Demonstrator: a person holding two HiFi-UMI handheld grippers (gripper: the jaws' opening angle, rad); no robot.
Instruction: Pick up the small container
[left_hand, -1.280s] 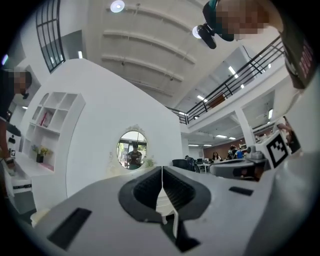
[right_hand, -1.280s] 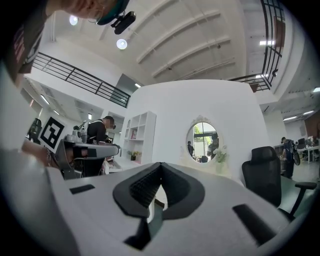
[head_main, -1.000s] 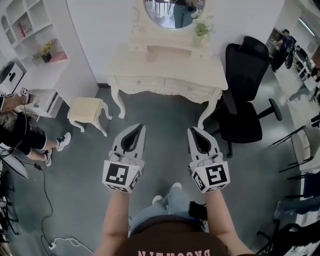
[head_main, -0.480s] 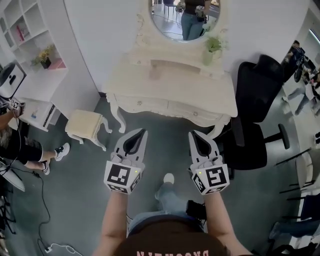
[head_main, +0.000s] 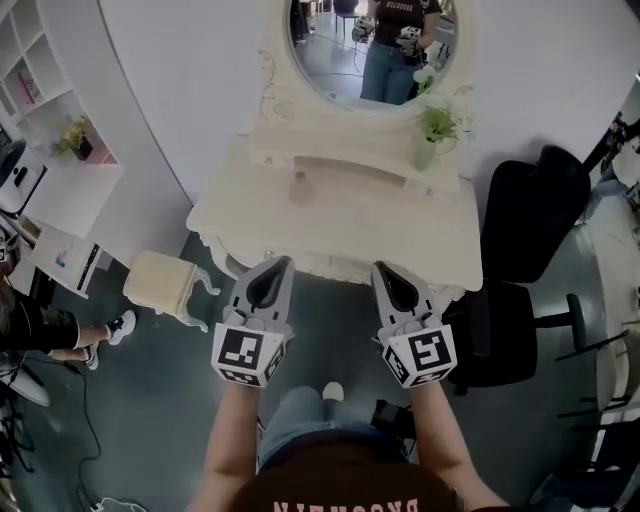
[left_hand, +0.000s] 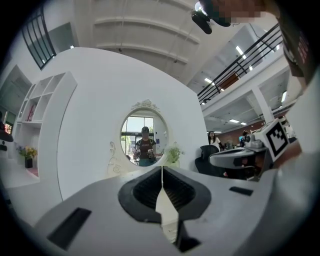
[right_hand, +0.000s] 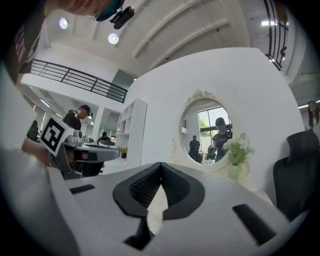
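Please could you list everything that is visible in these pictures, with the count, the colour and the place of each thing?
dressing table: one, cream, against the white wall
oval mirror: one, cream frame, above the table's back
small container: one, pale beige, on the table top, left of centre
plant in vase: one, green with white flowers, table's right rear
stool: one, cream, on the floor left of the table
office chair: one, black, right of the table
shelf unit: one, white, far left
seated person: one, dark clothes, left edge
left gripper: one, grey, shut and empty, at the table's front edge
right gripper: one, grey, shut and empty, beside it
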